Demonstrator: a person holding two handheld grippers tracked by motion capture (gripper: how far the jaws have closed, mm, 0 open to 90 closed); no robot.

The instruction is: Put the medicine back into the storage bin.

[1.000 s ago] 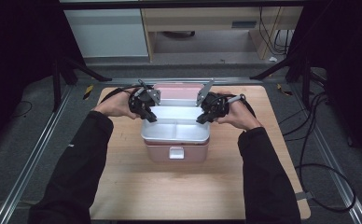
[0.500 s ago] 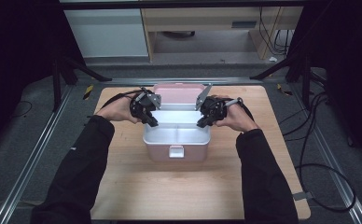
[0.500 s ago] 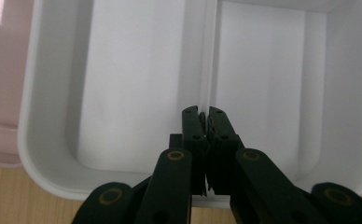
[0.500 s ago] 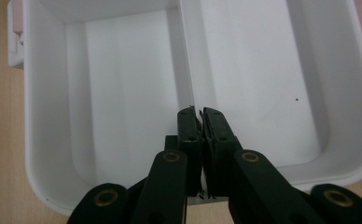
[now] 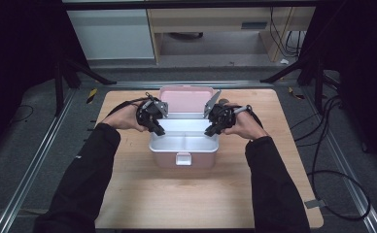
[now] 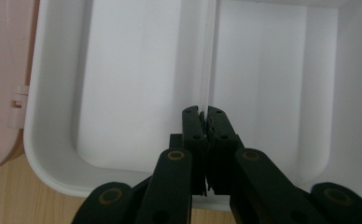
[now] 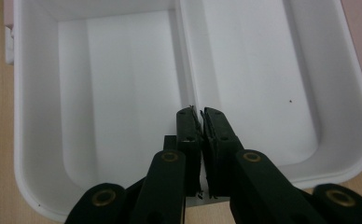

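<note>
A pink lunch box (image 5: 198, 160) stands open in the middle of the wooden table, its lid (image 5: 185, 99) tipped back. A white two-compartment tray (image 5: 196, 144) rests in or just above it; I cannot tell which. My left gripper (image 5: 158, 131) comes in over the tray's left end and my right gripper (image 5: 210, 131) over its right end. In the left gripper view the gripper (image 6: 205, 112) is shut on the near end of the tray's (image 6: 123, 84) middle divider (image 6: 210, 56). The right gripper (image 7: 198, 112) is shut the same way on the tray's (image 7: 114, 84) divider (image 7: 186, 60).
The wooden table (image 5: 186, 204) ends at metal rails left and right. Black stand legs (image 5: 84, 73) rise beyond the far corners. Cables (image 5: 322, 145) trail on the floor at the right. A white latch (image 5: 182, 158) sits on the box's front.
Both grippers and the white tray between them have come down and slightly toward the person, closer onto the pink box. The jaws have stayed shut throughout.
</note>
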